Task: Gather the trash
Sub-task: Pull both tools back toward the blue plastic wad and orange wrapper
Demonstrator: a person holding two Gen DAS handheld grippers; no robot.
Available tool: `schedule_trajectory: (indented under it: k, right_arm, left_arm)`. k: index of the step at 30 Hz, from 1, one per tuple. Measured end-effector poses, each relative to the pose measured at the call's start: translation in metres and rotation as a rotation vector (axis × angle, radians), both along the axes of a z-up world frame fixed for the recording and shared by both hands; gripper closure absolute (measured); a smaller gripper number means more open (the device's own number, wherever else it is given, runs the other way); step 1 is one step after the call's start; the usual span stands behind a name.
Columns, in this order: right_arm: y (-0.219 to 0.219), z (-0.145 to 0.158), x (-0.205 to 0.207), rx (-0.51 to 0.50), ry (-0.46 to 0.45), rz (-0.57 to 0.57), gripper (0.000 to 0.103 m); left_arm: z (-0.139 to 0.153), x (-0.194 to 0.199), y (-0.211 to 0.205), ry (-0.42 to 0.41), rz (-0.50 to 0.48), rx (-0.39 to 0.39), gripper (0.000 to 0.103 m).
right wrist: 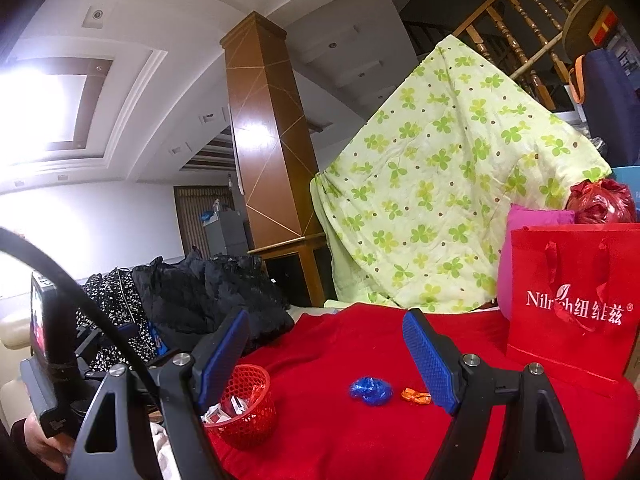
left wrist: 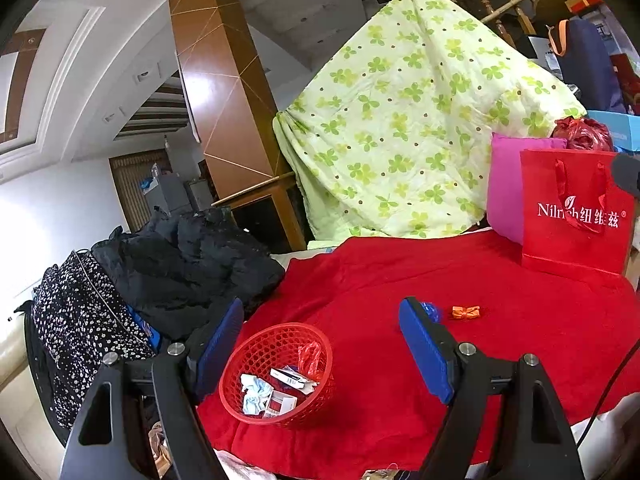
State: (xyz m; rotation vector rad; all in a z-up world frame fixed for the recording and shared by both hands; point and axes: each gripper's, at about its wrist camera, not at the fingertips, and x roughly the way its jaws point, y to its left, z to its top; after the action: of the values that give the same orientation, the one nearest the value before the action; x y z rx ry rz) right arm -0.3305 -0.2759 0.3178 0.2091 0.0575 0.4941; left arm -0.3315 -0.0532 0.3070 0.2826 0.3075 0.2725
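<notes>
A red mesh basket sits on the red blanket, holding crumpled tissue, small cartons and a red wrapper. My left gripper stands open above and just behind it, nothing between its blue pads. Further right on the blanket lie a blue foil wrapper and an orange wrapper. My right gripper is open and empty, raised over the blanket with both wrappers seen between its fingers, below them.
A red paper gift bag stands at the right, a pink cushion behind it. A green clover quilt hangs at the back. Black and dotted clothes are piled left. A hand holding the other gripper shows at lower left.
</notes>
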Motion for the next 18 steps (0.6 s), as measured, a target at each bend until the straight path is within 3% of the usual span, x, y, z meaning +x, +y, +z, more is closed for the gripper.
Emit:
schedule_trajectory:
  k: [18]
  right_arm:
    - [-0.013,-0.009,0.01,0.016,0.029,-0.011,0.02]
  left_arm:
    - [-0.013,0.015,-0.022,0.052,-0.032,0.037,0.022]
